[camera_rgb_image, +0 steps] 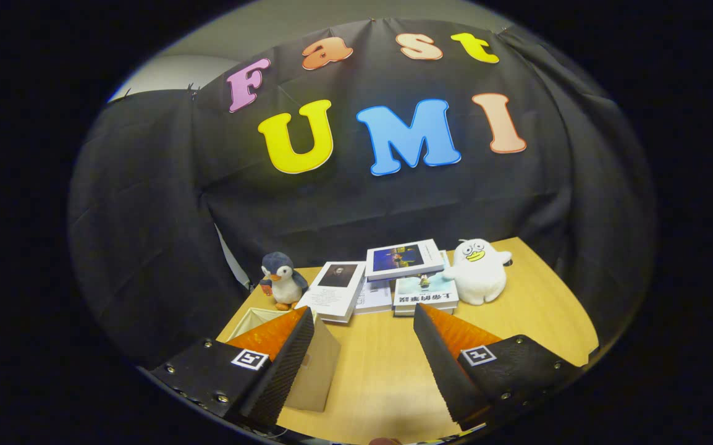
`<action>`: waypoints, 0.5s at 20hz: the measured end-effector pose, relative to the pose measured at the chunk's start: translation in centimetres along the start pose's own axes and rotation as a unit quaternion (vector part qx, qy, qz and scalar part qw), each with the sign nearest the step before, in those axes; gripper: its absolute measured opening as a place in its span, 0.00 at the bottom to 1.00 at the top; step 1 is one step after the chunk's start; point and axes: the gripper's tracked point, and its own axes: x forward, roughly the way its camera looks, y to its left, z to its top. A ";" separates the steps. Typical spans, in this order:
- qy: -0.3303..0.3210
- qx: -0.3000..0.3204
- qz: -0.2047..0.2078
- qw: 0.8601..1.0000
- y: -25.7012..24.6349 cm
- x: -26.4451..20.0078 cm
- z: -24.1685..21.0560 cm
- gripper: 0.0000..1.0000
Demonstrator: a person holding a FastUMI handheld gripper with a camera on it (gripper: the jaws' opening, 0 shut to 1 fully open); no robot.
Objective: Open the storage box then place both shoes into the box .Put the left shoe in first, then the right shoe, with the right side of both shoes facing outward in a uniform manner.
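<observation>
A smooth wooden table (535,309) carries the box (316,371), beige card, partly under the left finger; likely light and stiff, best taken by a flap edge. Beyond: flat glossy books (403,258), soft white duck (479,272), plush penguin (282,279). The gripper (362,346) gapes wide, holding nothing

Hand-held gripper (362,321) showing two orange ribbed fingers (270,334), black textured pads, black screwed mounts bearing square markers.
</observation>
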 end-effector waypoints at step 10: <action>-0.099 -0.035 -0.071 0.992 -7.2 -5.8 3.4 0.97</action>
